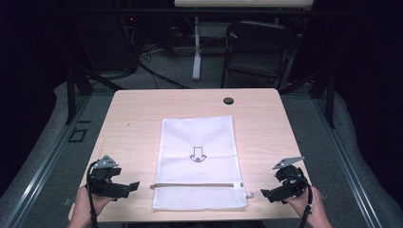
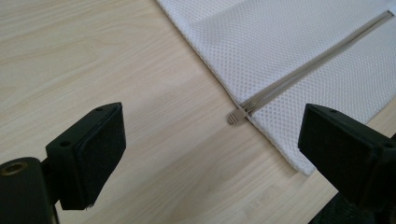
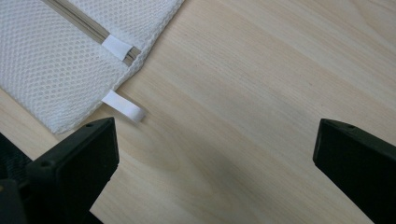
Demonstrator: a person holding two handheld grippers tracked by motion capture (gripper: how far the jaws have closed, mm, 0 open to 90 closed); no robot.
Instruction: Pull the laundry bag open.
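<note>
Both tongs, left (image 1: 127, 186) and right (image 1: 269, 193), gape empty, flanking the white mesh bag (image 1: 199, 159) between them.

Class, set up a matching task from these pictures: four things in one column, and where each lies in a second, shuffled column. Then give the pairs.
Things
1. mesh bag
2. zip pull
3. dark round cap
4. white tab

Places
A. far edge of the table
B. middle of the table
C. bag's edge near the right gripper
D. zip's end near the left gripper

Pairs: 1-B, 2-D, 3-A, 4-C
</note>
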